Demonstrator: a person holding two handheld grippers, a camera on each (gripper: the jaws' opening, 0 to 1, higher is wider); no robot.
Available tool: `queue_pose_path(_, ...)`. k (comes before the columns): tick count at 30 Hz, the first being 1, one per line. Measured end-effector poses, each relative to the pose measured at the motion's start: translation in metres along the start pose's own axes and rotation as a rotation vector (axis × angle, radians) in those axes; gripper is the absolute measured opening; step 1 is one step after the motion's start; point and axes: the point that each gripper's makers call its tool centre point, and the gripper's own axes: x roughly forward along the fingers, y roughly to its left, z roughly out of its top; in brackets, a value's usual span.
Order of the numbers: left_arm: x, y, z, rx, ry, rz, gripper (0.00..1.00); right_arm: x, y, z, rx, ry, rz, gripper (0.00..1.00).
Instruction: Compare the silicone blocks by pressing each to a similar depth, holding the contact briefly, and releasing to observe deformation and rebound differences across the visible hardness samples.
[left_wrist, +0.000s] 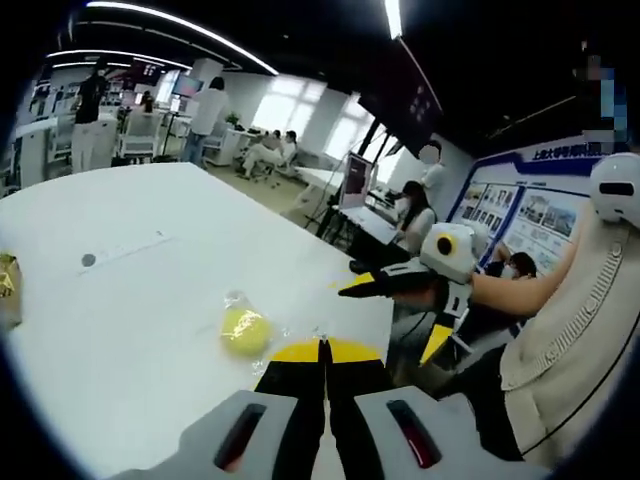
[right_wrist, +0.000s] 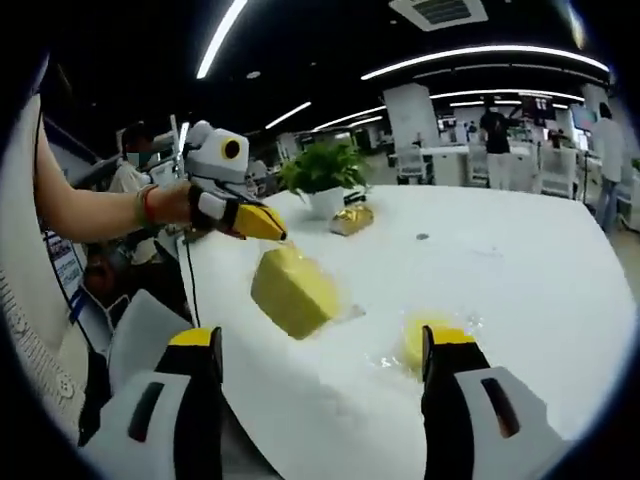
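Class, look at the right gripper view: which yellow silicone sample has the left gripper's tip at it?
The big yellow block: the left gripper meets its top edge. The small round sample lies apart.

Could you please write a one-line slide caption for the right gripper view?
Open right gripper approaches two yellow silicone blocks on the white table, left gripper hovering above.

Open-plan office: desks (left_wrist: 140, 135), seated staff (left_wrist: 268, 150), monitors (left_wrist: 357, 180)

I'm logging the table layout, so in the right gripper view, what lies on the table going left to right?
Left gripper → yellow silicone block → potted plant → gold wrapped item → round yellow sample.
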Motion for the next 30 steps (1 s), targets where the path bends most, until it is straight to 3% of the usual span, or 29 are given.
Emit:
queue_pose_path(3, 0.003, 0.01, -0.003, -0.025, -0.007, 0.027, 0.0, -0.008, -0.001, -0.019, 0.043, 0.036, -0.038, 0.86)
queue_pose_path(11, 0.019, 0.038, -0.013, -0.099, -0.034, 0.067, 0.0, -0.029, 0.002, -0.041, 0.108, 0.059, -0.099, 0.82)
queue_pose_path(18, 0.03, 0.069, -0.026, -0.175, -0.023, 0.092, 0.0, -0.04, -0.002, -0.047, 0.135, 0.073, -0.137, 0.78)
queue_pose_path(19, 0.03, 0.071, -0.021, -0.194, -0.054, 0.084, 0.0, -0.041, -0.004, -0.047, 0.136, 0.072, -0.141, 0.77)
queue_pose_path(25, 0.024, 0.106, -0.01, -0.187, -0.075, 0.192, 0.0, -0.041, -0.006, -0.053, 0.147, 0.092, -0.154, 0.79)
queue_pose_path(30, 0.023, 0.142, -0.007, -0.125, -0.063, 0.293, 0.0, -0.035, 0.002, -0.059, 0.15, 0.115, -0.143, 0.8)
